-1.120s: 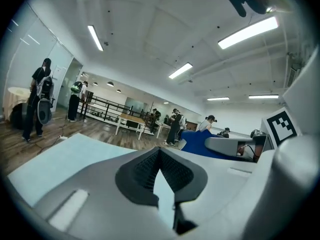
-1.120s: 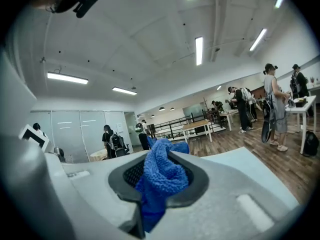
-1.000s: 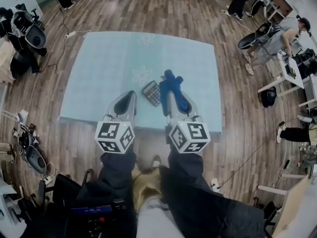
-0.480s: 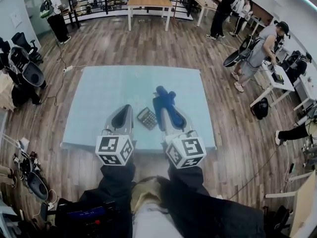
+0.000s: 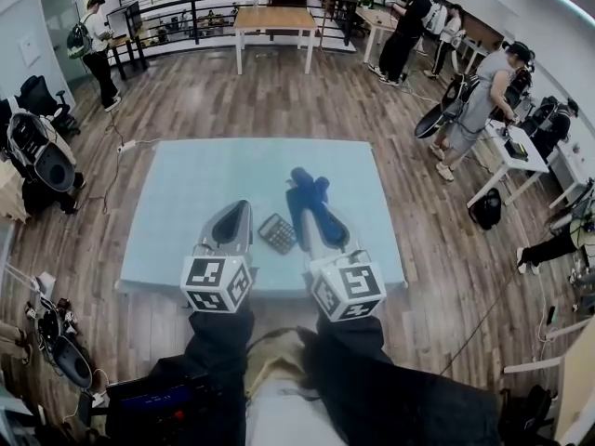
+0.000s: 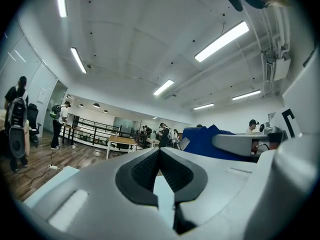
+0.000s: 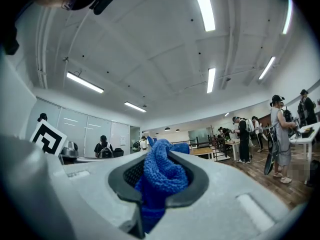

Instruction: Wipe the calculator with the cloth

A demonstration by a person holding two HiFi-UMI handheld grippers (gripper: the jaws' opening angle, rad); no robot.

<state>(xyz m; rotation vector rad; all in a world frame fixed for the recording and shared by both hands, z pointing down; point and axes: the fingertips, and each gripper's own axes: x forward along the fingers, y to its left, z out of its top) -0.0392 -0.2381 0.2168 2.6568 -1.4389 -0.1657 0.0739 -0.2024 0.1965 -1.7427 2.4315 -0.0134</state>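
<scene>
The dark calculator [image 5: 277,232] lies flat on the pale blue table [image 5: 186,203], near its front edge. It sits between my two grippers, which both hover over the table pointing away from me. My right gripper [image 5: 313,210] is just right of the calculator and is shut on the blue cloth [image 5: 310,198], which bunches out past the jaws. In the right gripper view the cloth [image 7: 162,174] fills the right gripper [image 7: 160,169]. My left gripper [image 5: 238,212] is to the calculator's left, its jaws shut with nothing held. The left gripper view shows the left gripper [image 6: 160,151] and the cloth [image 6: 202,141] off to its right.
A wooden floor surrounds the table. Several people stand at the far right by white desks [image 5: 507,151], and one at the far left [image 5: 96,40]. A wooden table [image 5: 272,19] and a railing stand at the back. Chairs and bags [image 5: 37,161] crowd the left side.
The head view has tilted up, so more of the room shows and the table sits lower in frame. Both grippers keep their places on either side of the calculator.
</scene>
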